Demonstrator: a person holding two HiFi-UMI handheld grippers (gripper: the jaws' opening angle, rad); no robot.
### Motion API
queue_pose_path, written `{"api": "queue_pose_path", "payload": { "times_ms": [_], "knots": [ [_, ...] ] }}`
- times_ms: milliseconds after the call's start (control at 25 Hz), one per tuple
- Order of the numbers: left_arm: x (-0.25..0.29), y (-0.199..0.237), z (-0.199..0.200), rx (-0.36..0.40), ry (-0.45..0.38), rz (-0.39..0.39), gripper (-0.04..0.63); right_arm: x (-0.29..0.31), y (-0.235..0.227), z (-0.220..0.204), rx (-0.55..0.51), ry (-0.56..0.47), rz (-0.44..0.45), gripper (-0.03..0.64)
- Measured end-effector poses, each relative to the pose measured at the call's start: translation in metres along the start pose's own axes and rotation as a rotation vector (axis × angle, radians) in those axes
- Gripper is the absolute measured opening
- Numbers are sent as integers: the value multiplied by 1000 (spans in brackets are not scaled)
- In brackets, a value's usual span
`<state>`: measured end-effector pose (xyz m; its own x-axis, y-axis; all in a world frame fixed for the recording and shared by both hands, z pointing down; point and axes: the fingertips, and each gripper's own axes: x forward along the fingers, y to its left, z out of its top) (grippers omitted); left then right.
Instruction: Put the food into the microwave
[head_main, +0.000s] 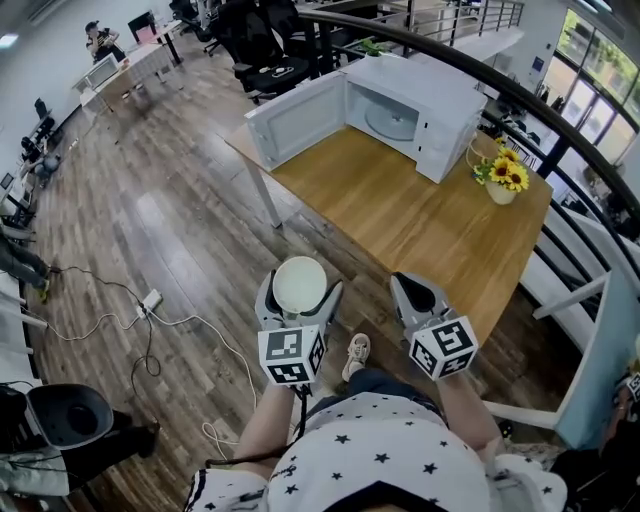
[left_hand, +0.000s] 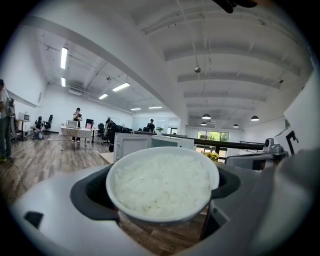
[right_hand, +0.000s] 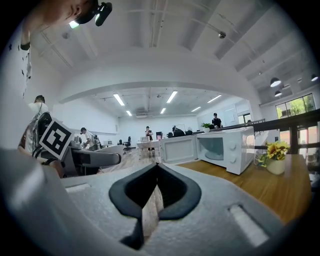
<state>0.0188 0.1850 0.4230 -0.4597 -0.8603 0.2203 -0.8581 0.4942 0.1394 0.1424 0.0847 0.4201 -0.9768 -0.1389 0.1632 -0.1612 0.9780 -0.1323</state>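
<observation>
Between the jaws of the left gripper (head_main: 299, 292) sat a bowl of rice (left_hand: 162, 185), its round white wall clamped on both sides by dark curved pads. The grains formed a matte, slightly mounded surface that filled the bowl almost to the rim. The bowl was carried in the air close to the person, short of the near edge of the table (head_main: 400, 215) and well apart from the microwave (head_main: 400, 115). The right gripper (right_hand: 156, 170) was squeezed closed on nothing, its pads meeting at the tips, and hung just right of the left one.

The microwave, a white box with smooth panels, stood at the far end of the table. Its door (head_main: 295, 118) was swung wide open to the left, exposing a pale cavity and a round glass turntable (head_main: 392, 122). The table top was a flat slab of warm, fine-grained wood. A small vase of sunflowers (head_main: 500, 180) stood to the right of the microwave.

Judged from this layout, the step in hand was the carry toward the oven. The next move would call for a level reach across the table, so that the rice did not tip, and then a low entry through the doorway onto the turntable before the grip was loosened.
</observation>
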Motion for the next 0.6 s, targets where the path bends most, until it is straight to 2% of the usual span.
{"api": "queue_pose_path", "payload": {
  "times_ms": [600],
  "knots": [
    [122, 23, 45, 2, -2, -12, 537, 99, -78, 39, -31, 3, 6, 6]
  ]
}}
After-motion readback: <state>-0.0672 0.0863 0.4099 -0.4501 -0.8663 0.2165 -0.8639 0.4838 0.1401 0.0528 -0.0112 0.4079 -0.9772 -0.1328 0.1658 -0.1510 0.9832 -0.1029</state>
